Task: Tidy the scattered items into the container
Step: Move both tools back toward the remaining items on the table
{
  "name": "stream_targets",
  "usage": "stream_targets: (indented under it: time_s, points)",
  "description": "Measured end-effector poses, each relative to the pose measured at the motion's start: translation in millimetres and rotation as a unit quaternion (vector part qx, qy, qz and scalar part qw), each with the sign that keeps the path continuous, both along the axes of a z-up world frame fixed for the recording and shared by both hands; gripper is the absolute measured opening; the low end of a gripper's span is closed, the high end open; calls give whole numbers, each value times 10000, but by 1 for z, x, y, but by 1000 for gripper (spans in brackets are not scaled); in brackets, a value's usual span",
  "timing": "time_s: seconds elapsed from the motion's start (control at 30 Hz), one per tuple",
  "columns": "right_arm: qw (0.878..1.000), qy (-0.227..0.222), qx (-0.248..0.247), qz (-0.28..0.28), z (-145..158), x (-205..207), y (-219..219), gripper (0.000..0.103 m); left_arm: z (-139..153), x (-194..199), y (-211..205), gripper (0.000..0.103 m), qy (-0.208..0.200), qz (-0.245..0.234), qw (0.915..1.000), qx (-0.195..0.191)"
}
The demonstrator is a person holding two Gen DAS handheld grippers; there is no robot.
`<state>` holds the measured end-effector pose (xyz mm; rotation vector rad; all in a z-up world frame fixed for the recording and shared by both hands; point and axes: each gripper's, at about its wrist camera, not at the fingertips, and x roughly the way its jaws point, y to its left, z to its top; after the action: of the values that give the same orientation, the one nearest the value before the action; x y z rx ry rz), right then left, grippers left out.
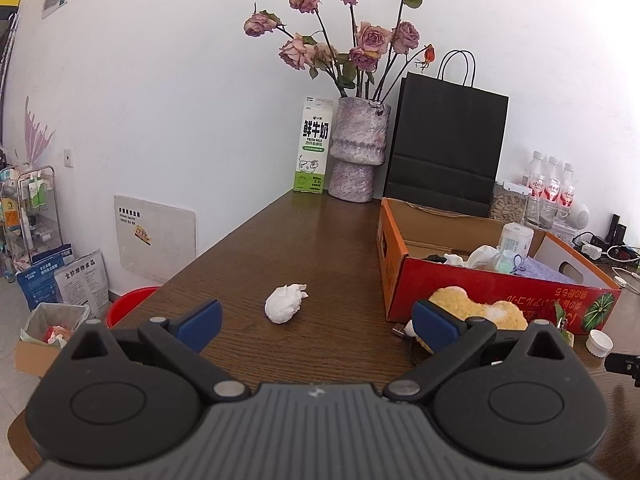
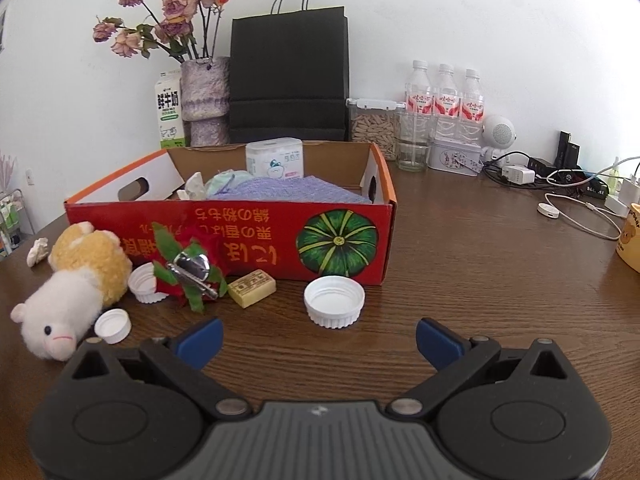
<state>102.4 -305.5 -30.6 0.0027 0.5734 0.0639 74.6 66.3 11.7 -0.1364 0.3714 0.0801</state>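
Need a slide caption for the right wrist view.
Open right gripper faces a white cap before the red box, plush toy at left.

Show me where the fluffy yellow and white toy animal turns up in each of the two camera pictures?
Left wrist view: the plush toy lies low and right of centre, partly hidden behind the right jaw, against the red cardboard box.
Right wrist view: the plush toy lies at far left on the table, left of the box's front wall.
Shared landmark: the red cardboard box with the green pumpkin picture.
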Motion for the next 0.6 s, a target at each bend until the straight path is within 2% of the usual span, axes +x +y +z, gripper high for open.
stream_targets:
  time_s: [0.33, 0.4, 0.47, 0.5, 0.53, 0.6]
  points:
    - [9991, 364, -93, -183, -7, 58, -4, 92, -8, 2, 16, 103, 102, 137, 9998, -57]
    - [9990, 393, -85, -198, -9, 64, -3, 81, -10, 4, 19, 103, 143, 182, 9997, -52]
    - [9987, 468, -25, -206, -12, 68, -4, 76, -11, 5, 21, 103, 177, 209, 9996, -53]
    - [9988, 440, 24, -208, -12, 68, -5, 66, -11, 6, 21, 103, 188, 213, 9996, -54]
    - [9989, 421, 10, -217, -11, 67, -5, 60, -11, 7, 21, 103, 196, 214, 9996, -54]
    - [9992, 367, 56, -131, -11, 65, -5, 40, -12, 9, 20, 103, 218, 208, 9995, -49]
